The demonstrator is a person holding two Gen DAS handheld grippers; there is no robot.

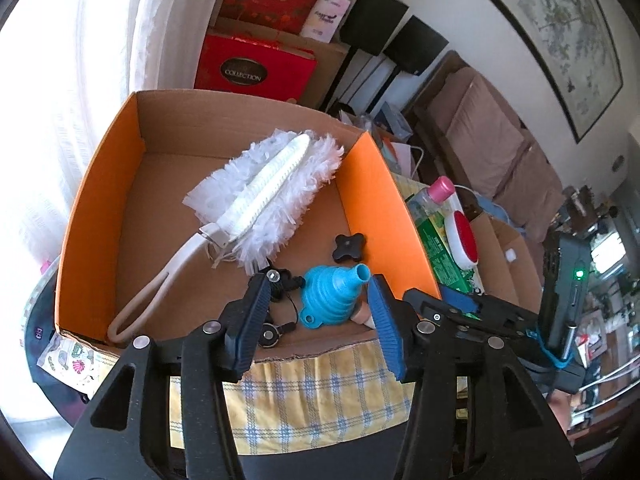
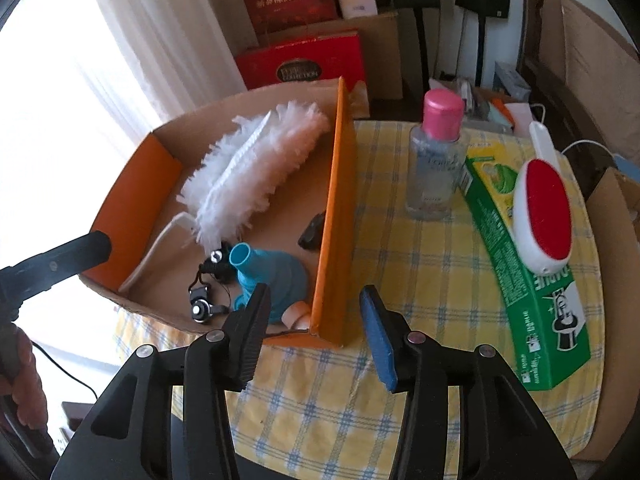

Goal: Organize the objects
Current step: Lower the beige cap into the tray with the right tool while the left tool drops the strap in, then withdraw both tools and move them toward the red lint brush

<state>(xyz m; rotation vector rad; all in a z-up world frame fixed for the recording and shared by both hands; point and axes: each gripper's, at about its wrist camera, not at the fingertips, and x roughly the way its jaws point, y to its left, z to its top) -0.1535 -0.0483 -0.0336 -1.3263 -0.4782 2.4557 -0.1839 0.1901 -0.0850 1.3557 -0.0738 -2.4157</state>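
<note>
Inside the orange cardboard box (image 1: pixel 366 200) I see the white duster (image 1: pixel 268 184), a black knob (image 1: pixel 349 246) and the blue funnel (image 1: pixel 334 296) near its front corner. My left gripper (image 1: pixel 320 320) hangs above the funnel, jaws spread, pinching nothing. My right gripper (image 2: pixel 316 332) straddles the box's right wall, jaws likewise spread. Right of the box: pink-capped bottle (image 2: pixel 434 160), green carton (image 2: pixel 520 280), red lint brush (image 2: pixel 544 216).

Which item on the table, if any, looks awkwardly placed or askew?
The lint brush with the red pad lies across the green box, overhanging its edge instead of resting flat on the tablecloth. Inside the orange box, the blue funnel lies tipped on its side. Nothing looks spilled or damaged.
</note>
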